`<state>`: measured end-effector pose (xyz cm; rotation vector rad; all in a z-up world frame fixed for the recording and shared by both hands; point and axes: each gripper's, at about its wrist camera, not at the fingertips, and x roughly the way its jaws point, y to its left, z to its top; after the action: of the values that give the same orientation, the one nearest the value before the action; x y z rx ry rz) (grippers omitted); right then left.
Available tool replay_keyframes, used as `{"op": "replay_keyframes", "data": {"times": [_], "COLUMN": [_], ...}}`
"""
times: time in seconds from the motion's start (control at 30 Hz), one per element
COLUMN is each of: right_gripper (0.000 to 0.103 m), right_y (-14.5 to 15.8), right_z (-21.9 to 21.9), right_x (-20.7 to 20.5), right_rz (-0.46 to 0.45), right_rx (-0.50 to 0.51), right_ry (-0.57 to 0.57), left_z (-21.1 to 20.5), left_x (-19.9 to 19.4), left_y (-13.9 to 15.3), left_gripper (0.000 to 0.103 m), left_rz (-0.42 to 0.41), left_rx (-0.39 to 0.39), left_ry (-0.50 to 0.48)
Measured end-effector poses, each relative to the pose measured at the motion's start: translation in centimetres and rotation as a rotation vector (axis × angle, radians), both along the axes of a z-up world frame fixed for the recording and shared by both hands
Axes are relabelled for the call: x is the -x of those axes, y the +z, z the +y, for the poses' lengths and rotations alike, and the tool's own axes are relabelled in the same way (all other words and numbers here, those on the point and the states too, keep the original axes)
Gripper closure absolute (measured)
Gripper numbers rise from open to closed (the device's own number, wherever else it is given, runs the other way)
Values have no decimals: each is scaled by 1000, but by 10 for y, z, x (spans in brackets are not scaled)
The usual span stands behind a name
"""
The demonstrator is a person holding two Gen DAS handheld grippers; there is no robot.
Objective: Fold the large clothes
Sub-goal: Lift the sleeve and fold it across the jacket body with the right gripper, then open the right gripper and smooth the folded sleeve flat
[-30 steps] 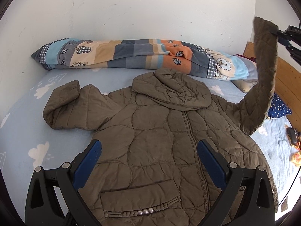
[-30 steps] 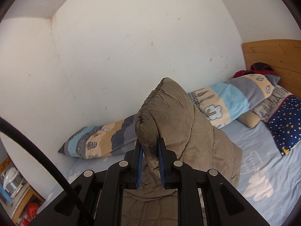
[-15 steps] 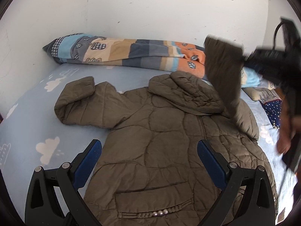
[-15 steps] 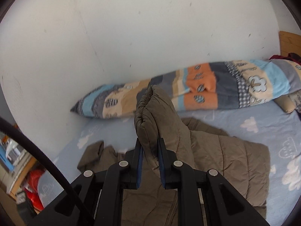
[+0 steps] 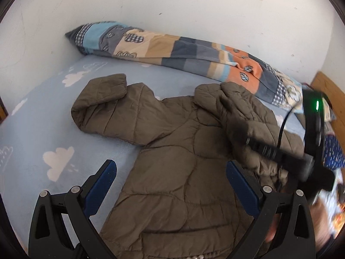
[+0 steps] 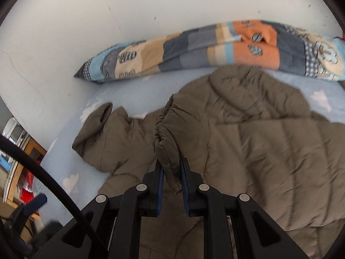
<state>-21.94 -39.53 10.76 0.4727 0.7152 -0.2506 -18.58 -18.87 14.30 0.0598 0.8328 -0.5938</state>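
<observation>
Bed [image 5: 32, 142]: right claw [image 6: 171, 173] pinching sleeve cuff [image 6: 167, 138]; left claw [image 5: 170, 179] wide.

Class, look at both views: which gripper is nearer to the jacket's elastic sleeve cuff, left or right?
Right. The right gripper is shut on the sleeve cuff itself, carrying it over the jacket. The left gripper hovers open above the jacket's lower front, apart from it.

Left gripper [image 5: 170, 185] hangs low with fingers spread wide, while the right gripper [image 6: 171, 172] is pinched tight on the sleeve [image 6: 167, 142].
</observation>
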Motion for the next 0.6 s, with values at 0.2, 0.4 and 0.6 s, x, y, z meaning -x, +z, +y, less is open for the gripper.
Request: {"op": "replay_keyframes", "data": {"times": [0.2, 0.4, 0.6], "right_gripper": [86, 80, 47], "right_y": [-38, -59, -38], "right_z": [1, -5, -4], "right_x": [-11, -13, 2], "right_rz": [39, 57, 20], "right_rx": [-110, -200, -248], "right_ry": [35, 49, 106], "left_z": [-20, -35, -39], "left_x": [-30, -47, -58], "left_y": [1, -10, -16], "left_gripper": [2, 2, 2], "left_rz": [33, 59, 100], "left_rx": [14, 14, 36], "left_ry": [-42, -40, -22]}}
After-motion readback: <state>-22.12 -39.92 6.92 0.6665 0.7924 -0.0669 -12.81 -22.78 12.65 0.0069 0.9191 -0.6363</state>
